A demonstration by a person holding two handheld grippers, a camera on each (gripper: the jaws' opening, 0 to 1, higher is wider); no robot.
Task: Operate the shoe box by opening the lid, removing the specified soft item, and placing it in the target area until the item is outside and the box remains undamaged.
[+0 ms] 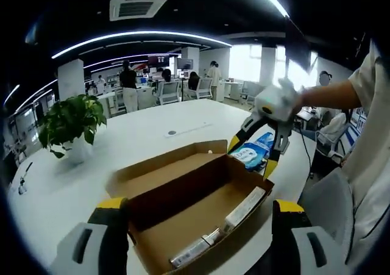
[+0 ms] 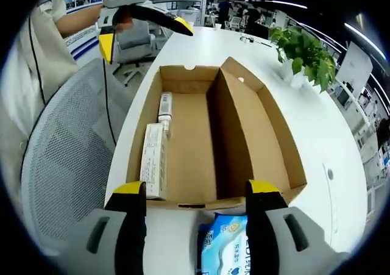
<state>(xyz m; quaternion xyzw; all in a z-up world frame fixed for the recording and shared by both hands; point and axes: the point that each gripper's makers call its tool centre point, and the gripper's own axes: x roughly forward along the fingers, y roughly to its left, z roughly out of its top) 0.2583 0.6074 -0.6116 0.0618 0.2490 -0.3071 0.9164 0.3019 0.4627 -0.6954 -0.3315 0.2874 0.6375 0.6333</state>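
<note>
The box (image 2: 207, 141) lies open on the table (image 2: 317, 135), its lid (image 2: 259, 128) folded flat to one side, so the opening looks done and the cardboard seems whole. My right claw (image 2: 196, 211) hangs past the end of the box, and a blue soft pack (image 2: 230, 247) sits between its jaws; I judge it clamped there, though the contact is low in the right gripper view and hard to prove. From the left gripper view the same pack (image 1: 253, 150) shows beyond the far corner of the box, outside it. My left claw (image 1: 201, 226) is spread wide, holding nothing, at the near end of the box. Two small cartons (image 2: 156, 153) remain along one wall inside. Left to do: set the pack down on the table beside the box.
</note>
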